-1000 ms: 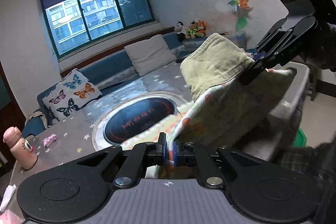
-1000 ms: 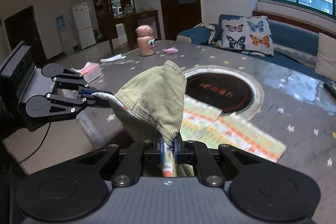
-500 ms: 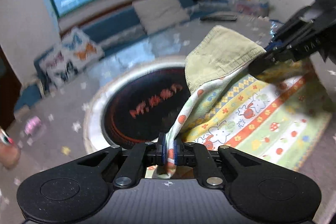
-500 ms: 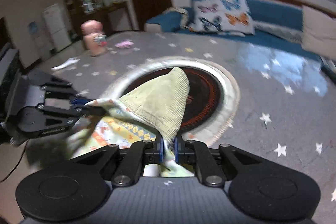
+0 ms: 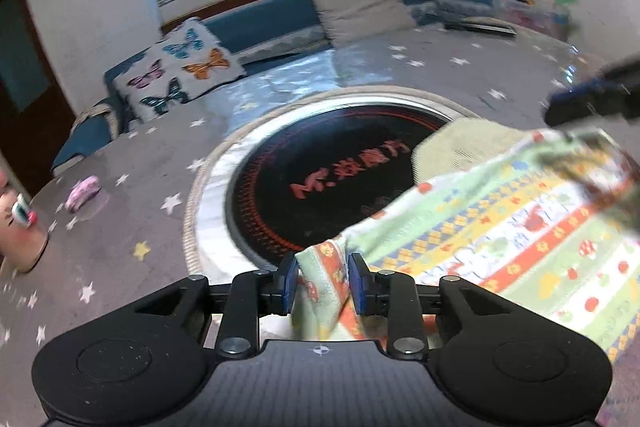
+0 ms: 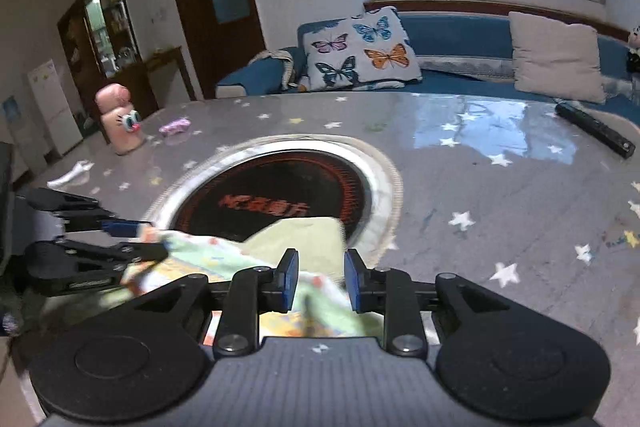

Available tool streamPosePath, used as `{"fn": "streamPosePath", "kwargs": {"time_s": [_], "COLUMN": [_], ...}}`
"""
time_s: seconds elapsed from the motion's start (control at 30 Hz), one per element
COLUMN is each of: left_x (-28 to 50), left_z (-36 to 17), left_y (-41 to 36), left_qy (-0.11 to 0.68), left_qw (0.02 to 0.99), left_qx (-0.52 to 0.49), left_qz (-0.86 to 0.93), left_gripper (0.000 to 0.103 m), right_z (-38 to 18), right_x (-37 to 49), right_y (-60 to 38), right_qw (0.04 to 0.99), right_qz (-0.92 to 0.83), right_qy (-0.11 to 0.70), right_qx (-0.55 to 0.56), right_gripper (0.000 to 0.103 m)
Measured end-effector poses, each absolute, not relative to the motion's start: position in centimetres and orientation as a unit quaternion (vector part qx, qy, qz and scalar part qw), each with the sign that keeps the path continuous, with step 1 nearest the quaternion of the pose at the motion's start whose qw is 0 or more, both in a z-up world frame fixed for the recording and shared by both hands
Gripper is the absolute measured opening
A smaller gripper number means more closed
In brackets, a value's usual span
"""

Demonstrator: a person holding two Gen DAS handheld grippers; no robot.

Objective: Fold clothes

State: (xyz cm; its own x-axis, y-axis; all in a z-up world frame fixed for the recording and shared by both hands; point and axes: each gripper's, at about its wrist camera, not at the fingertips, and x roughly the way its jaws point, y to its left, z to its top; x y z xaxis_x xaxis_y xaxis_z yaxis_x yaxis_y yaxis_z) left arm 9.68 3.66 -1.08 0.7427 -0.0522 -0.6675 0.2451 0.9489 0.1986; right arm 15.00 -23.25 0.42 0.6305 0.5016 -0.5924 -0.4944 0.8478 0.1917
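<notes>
A small garment (image 5: 500,227) with colourful striped print and a pale green lining lies folded on the grey star-patterned table (image 5: 132,155), its far edge over the round black hob (image 5: 332,179). My left gripper (image 5: 323,283) has its jaws opening, and the garment's near corner sits slack between the pads. My right gripper (image 6: 320,279) is opening too, with the garment (image 6: 304,235) lying between and under its fingers. In each wrist view the other gripper shows at the cloth's far corner: the right gripper (image 5: 592,99) and the left gripper (image 6: 120,239).
A pink bottle (image 6: 120,123) and a small pink item (image 6: 174,126) stand at the table's far left, with a white tissue (image 6: 70,175) nearer. A black remote (image 6: 592,131) lies far right. A blue sofa with a butterfly pillow (image 6: 360,47) runs behind the table.
Both grippers came down and forward, carrying the garment from mid-air onto the table by the hob. Both pairs of jaws, shut on the cloth before, now stand parted.
</notes>
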Motion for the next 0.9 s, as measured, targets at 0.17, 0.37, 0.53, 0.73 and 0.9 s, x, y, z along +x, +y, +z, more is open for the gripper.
{"fn": "streamPosePath", "kwargs": {"time_s": [0.17, 0.37, 0.53, 0.73, 0.9], "left_x": [9.5, 8.8, 9.6, 12.8, 13.6], "left_z": [0.0, 1.7, 1.9, -0.1, -1.2], "left_y": [3.8, 2.4, -0.6, -2.5, -2.1], "left_qy": [0.347, 0.333, 0.337, 0.369, 0.378], "left_qw": [0.928, 0.932, 0.927, 0.916, 0.914], "left_qx": [0.120, 0.108, 0.097, 0.068, 0.058], "left_qz": [-0.063, -0.088, -0.134, -0.140, -0.134], "left_gripper": [0.027, 0.024, 0.024, 0.024, 0.024], "right_z": [-0.7, -2.7, -2.1, -2.5, -2.2], "right_x": [14.3, 15.6, 15.2, 15.8, 14.7], "right_y": [-21.8, -20.8, -20.1, -19.0, -18.6], "right_qw": [0.895, 0.895, 0.900, 0.895, 0.893], "right_qz": [0.282, 0.265, 0.265, 0.270, 0.283], "right_qy": [0.345, 0.359, 0.345, 0.355, 0.345], "right_qx": [0.006, 0.001, -0.015, -0.030, -0.055], "right_gripper": [0.024, 0.022, 0.023, 0.023, 0.023]}}
